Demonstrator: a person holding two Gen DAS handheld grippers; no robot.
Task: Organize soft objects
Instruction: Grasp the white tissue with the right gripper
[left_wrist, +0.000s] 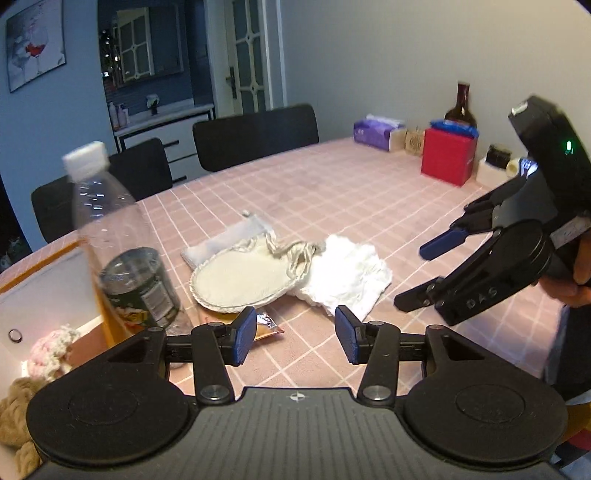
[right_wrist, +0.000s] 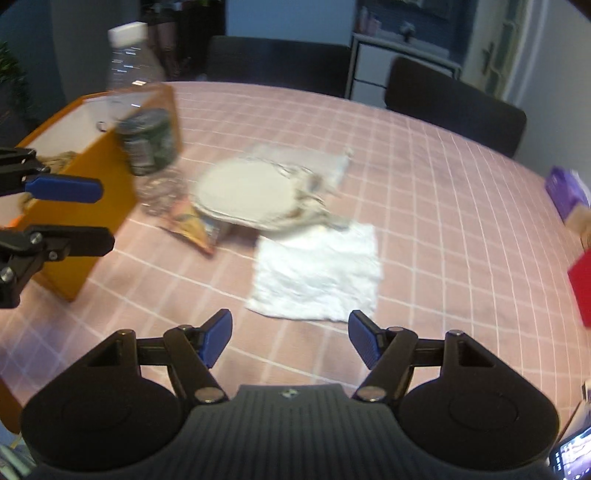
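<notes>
Pink table (left_wrist: 332, 192); both grippers' fingers parted, empty.

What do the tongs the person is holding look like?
Both tongs are black plastic. The left tongs and right tongs each have two blue ribbed pads on black link bars with silver bolts, two round black discs and a ridged grey plate. The right one shows raised letters and a small green light in the left wrist view.

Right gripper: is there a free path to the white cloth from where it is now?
Probably yes. The right gripper is open and empty, the white cloth lies flat just ahead of it, and only bare tablecloth shows between them. The left gripper is off to the side.
</notes>
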